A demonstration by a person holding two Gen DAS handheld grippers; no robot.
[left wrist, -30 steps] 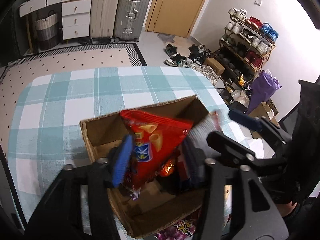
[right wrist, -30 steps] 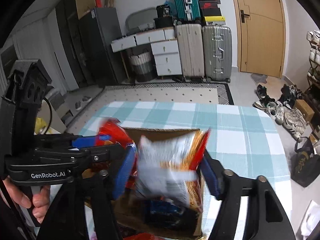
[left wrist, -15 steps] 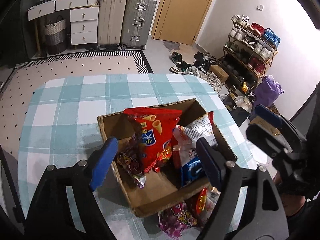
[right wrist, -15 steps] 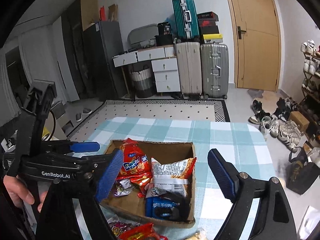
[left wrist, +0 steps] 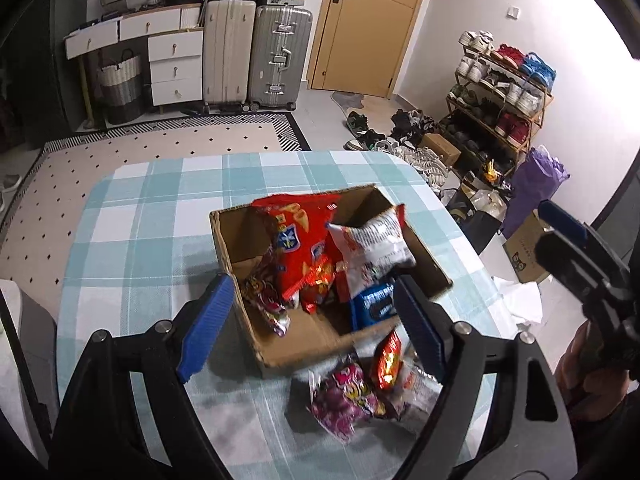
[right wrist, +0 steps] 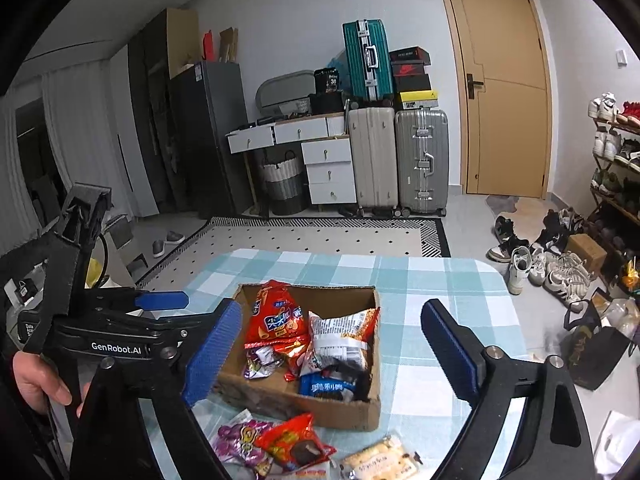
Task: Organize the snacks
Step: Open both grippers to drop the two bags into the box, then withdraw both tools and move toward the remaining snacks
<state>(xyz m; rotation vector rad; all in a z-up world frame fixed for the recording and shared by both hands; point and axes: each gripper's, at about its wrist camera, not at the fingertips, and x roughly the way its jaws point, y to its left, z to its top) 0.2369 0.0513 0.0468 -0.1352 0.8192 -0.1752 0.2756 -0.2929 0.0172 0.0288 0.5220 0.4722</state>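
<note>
A cardboard box (left wrist: 236,236) (right wrist: 352,410) sits on the checked table. In it stand a red chip bag (left wrist: 298,248) (right wrist: 276,314), a white and orange bag (left wrist: 372,246) (right wrist: 340,340), a blue packet (left wrist: 372,306) (right wrist: 326,386) and small wrapped sweets (left wrist: 266,300). Outside the box at its near side lie a purple packet (left wrist: 342,400) (right wrist: 240,440), a red packet (left wrist: 388,360) (right wrist: 294,442) and a pale biscuit pack (right wrist: 380,462). My left gripper (left wrist: 310,326) is open and empty above the box's near edge. My right gripper (right wrist: 332,354) is open and empty, raised back from the box.
The table has a teal and white checked cloth (left wrist: 152,216) with rounded far corners. Beyond it are a dotted rug (left wrist: 132,152), suitcases (right wrist: 400,160), drawers and a door. Shoes and a shoe rack (left wrist: 500,96) stand at the right.
Both grippers have let go of their bags into the box, opened and pulled back and up. The red bag and the white bag now rest in the box.
</note>
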